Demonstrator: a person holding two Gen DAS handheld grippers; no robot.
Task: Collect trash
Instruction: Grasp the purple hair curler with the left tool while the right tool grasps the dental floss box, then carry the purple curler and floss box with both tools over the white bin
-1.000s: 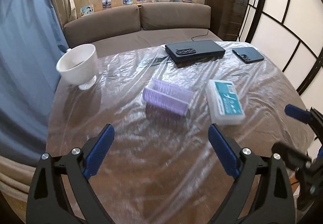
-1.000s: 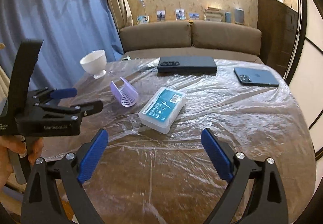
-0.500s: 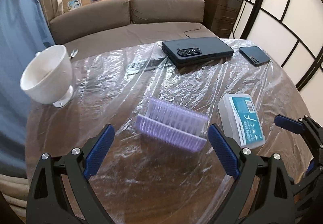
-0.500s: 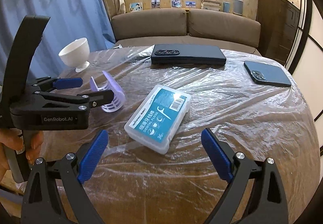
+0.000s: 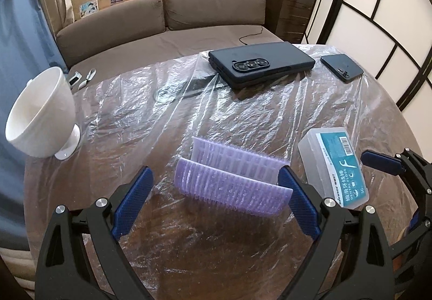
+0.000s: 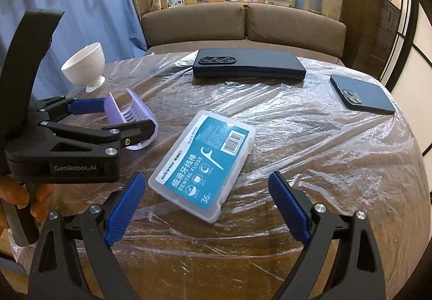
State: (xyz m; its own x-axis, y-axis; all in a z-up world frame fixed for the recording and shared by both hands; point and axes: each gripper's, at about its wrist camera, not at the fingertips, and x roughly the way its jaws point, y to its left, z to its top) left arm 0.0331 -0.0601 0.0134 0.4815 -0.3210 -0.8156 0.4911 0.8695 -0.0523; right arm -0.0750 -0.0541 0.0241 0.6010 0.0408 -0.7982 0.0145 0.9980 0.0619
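A curved purple ribbed plastic piece [image 5: 232, 184] lies on the film-covered round table [image 5: 216, 240]. My left gripper [image 5: 214, 192] straddles it and is open: the right pad touches its end, the left pad stands clear. From the right wrist, the left gripper [image 6: 128, 115] sits around the purple piece [image 6: 135, 108]. A clear dental floss box with a teal label [image 6: 205, 162] lies tilted on the film. Its near end sits between the pads of my right gripper [image 6: 206, 186], whose jaws are closing without touching it. The floss box [image 5: 337, 165] lies right of the purple piece.
A white footed cup [image 5: 40, 116] stands at the table's left edge. A black folded device [image 5: 259, 65] and a dark blue phone [image 5: 341, 67] lie at the far side. A brown sofa [image 5: 162, 19] is behind. A hand [image 6: 16, 192] grips the left tool.
Both grippers have moved forward and down toward the table. The purple piece now lies between the left fingers, and the floss box has come in between the right fingers.
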